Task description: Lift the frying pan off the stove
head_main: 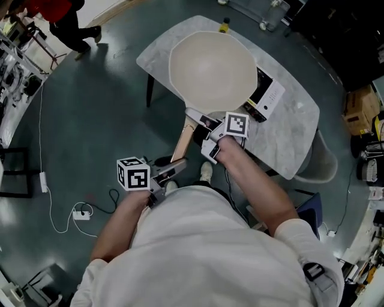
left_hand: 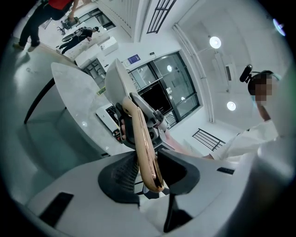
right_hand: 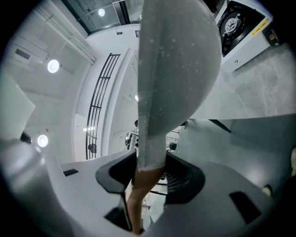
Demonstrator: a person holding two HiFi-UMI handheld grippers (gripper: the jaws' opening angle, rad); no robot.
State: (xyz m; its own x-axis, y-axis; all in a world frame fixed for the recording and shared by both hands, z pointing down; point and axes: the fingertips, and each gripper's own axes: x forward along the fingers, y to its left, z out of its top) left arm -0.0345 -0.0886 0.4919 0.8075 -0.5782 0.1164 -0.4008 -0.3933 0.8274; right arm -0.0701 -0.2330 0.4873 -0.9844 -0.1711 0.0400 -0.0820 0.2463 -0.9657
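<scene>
A cream frying pan [head_main: 213, 72] with a wooden handle [head_main: 183, 140] hangs over the marble table [head_main: 294, 129], covering most of a black-and-white stove [head_main: 267, 96]. My left gripper [head_main: 178, 165] is shut on the free end of the handle. In the left gripper view the wooden handle [left_hand: 147, 152] sits pinched between the jaws of that gripper [left_hand: 149, 173]. My right gripper [head_main: 206, 129] is shut on the grey neck where handle meets pan. The right gripper view shows the pan [right_hand: 175, 60] edge-on, its neck clamped in the gripper [right_hand: 150, 171], with the stove [right_hand: 243, 28] beyond at upper right.
A small yellow-capped bottle [head_main: 224, 25] stands at the table's far edge. A grey chair [head_main: 319, 163] sits at the table's right side. A power strip [head_main: 81, 213] and cables lie on the floor to my left. A person in red [head_main: 63, 18] stands far left.
</scene>
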